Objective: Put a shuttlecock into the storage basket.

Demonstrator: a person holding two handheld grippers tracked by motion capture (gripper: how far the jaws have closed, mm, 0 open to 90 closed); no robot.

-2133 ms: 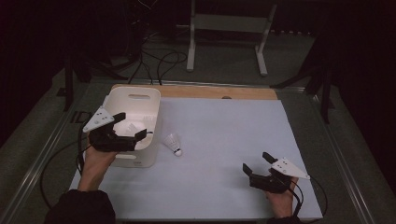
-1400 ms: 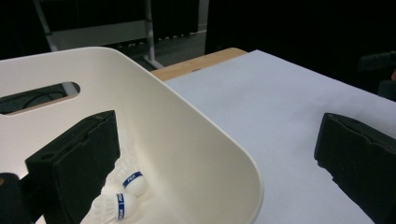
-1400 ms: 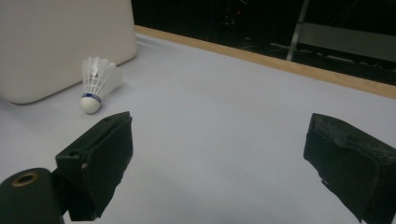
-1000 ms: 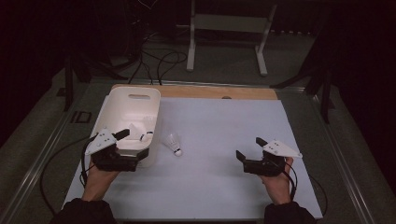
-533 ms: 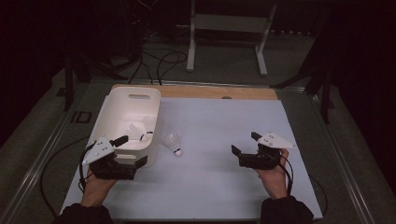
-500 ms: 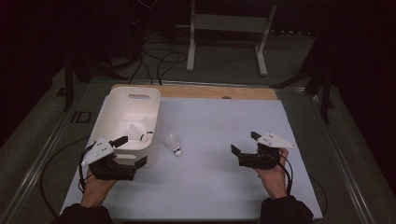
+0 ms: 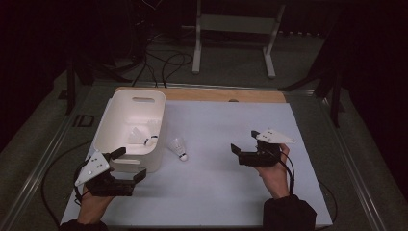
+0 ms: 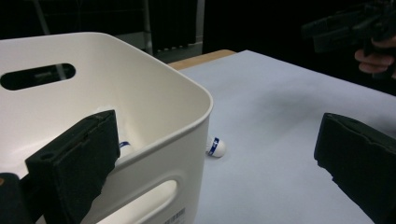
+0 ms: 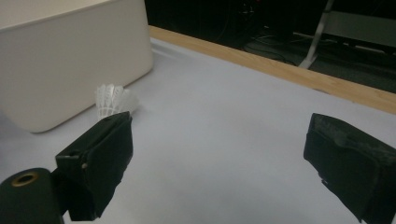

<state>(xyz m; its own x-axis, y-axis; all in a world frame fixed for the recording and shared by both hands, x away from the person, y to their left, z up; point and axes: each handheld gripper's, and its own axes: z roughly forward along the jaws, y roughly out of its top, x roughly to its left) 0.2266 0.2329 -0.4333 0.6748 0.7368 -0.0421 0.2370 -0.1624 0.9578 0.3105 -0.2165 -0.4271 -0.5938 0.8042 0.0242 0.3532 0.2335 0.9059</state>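
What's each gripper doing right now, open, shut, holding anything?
Left gripper: jaws open, holding nothing, at the near end of the white bin.
Right gripper: jaws open, holding nothing, pointing toward the shuttlecock on the table.

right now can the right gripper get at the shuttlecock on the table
Probably yes. The right gripper is open and aimed toward the shuttlecock, with bare table between them; the bin stands beyond it, not in the way.

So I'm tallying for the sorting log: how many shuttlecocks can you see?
2, possibly more. One shuttlecock on the table lies beside the white bin; one shuttlecock in the bin rests on its floor. Others may be hidden behind the near wall.
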